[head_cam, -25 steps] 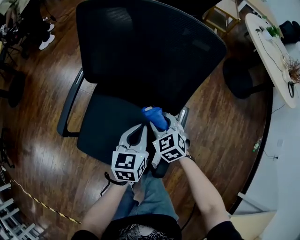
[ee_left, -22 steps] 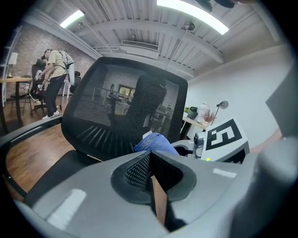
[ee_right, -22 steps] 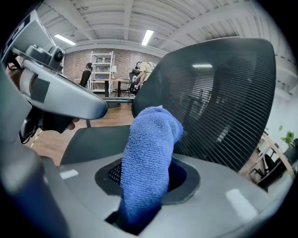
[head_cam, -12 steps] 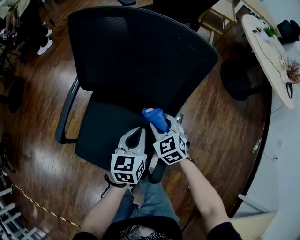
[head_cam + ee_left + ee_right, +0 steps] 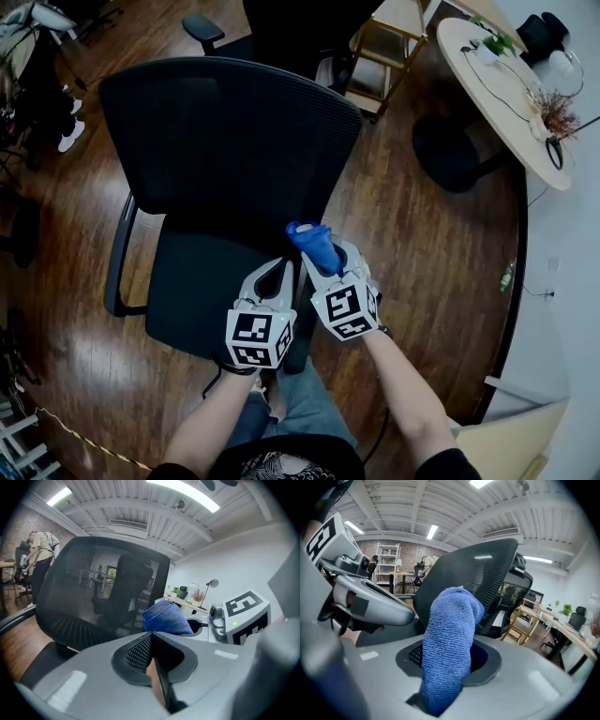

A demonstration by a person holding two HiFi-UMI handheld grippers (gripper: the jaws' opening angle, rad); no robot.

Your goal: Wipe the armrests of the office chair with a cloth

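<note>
The black mesh office chair (image 5: 234, 141) faces me, with its seat (image 5: 192, 281) below the back. Its left armrest (image 5: 116, 258) is bare. The other armrest lies mostly under my grippers; a dark end (image 5: 298, 352) shows below them. My right gripper (image 5: 321, 251) is shut on a blue cloth (image 5: 314, 242), which stands up out of the jaws (image 5: 450, 639) in front of the chair back (image 5: 473, 578). My left gripper (image 5: 279, 267) is beside it over the seat's right edge, jaws shut with nothing in them (image 5: 151, 641). The cloth (image 5: 166, 618) shows just beyond them.
A round table (image 5: 511, 103) with a plant and cables stands at the top right, with a dark chair base (image 5: 450, 150) beside it. A wooden stool (image 5: 389, 37) is behind the chair. A bottle (image 5: 508, 275) stands on the wooden floor, and striped tape (image 5: 84, 436) crosses the lower left.
In the head view the chair now sits further left and lower, and more of the room behind it shows. Both grippers and the cloth have hardly shifted.
</note>
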